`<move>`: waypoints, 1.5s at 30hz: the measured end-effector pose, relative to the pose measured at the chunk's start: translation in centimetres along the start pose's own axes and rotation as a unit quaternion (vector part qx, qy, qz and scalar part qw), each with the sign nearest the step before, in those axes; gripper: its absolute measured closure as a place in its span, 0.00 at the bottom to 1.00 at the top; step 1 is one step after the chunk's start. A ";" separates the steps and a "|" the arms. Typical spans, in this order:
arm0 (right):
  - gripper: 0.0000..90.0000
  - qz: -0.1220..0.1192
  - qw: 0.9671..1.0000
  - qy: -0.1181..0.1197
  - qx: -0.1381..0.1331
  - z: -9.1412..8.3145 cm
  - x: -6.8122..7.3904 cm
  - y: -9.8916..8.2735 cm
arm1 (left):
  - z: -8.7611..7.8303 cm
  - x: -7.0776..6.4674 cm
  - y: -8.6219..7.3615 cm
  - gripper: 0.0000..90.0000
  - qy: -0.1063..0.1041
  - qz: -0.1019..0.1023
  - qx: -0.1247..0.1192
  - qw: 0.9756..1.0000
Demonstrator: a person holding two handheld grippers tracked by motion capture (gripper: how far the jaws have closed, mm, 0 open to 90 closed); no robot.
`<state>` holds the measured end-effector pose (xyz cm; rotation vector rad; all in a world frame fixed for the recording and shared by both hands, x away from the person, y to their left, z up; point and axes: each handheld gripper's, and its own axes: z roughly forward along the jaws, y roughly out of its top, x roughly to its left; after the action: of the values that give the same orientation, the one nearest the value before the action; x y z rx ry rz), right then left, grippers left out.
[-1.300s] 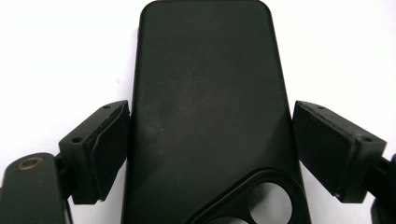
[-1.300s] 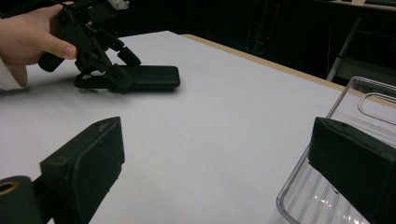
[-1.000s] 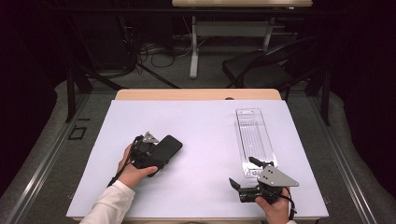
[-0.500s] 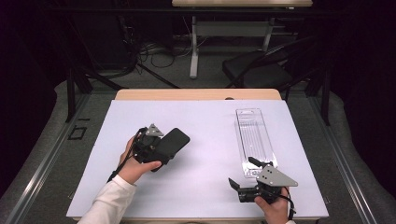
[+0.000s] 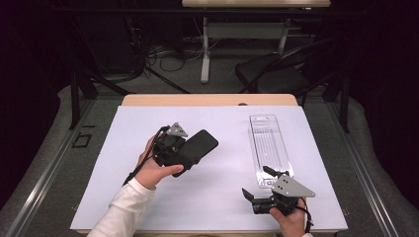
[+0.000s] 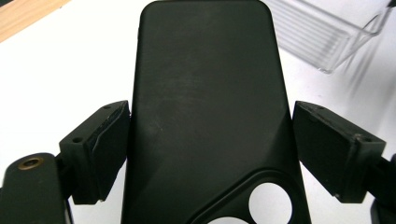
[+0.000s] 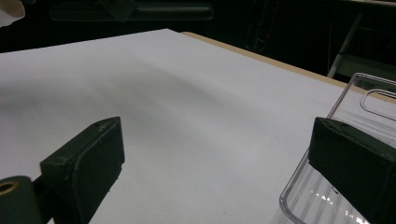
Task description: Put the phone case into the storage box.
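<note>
A black phone case (image 5: 201,144) with a round camera cut-out hangs above the white sheet, tilted toward the far right. My left gripper (image 5: 187,154) is shut on it. In the left gripper view both pads press the long edges of the case (image 6: 205,93), with the left gripper (image 6: 210,140) around its lower half. A clear plastic tray (image 5: 269,145) lies lengthwise at the right. My right gripper (image 5: 258,181) stands open at the tray's near end. In the right gripper view nothing is between the jaws of the right gripper (image 7: 215,154), and the right jaw overlaps the tray's corner (image 7: 369,112).
A white sheet (image 5: 222,202) covers the table, with a strip of wooden edge (image 5: 207,100) along the far side. Beyond it stand dark chairs, cables and a desk frame (image 5: 205,54). A grey floor rail (image 5: 44,168) runs along the left.
My left hand has lifted the phone case off the sheet and carried it up and a little right. The right gripper has stayed where it was.
</note>
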<state>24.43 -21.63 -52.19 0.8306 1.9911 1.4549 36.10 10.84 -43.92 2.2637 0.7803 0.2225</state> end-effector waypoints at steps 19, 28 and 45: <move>0.04 -0.001 1.000 -0.009 0.008 0.2 0.1 0.0 | 0.2 -1.2 0.6 0.16 -0.030 0.044 0.008 0.999; 0.04 -0.007 1.000 -0.014 0.009 0.2 0.2 0.1 | 0.1 -1.4 0.5 0.16 -0.037 0.045 0.008 0.998; 0.03 0.013 0.999 0.024 0.030 0.6 0.2 0.8 | -0.1 -1.5 0.2 0.16 -0.037 0.047 0.012 0.998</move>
<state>24.87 -20.88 -51.61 0.8574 2.0750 1.4481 34.97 9.96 -43.63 2.3192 0.6429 0.1727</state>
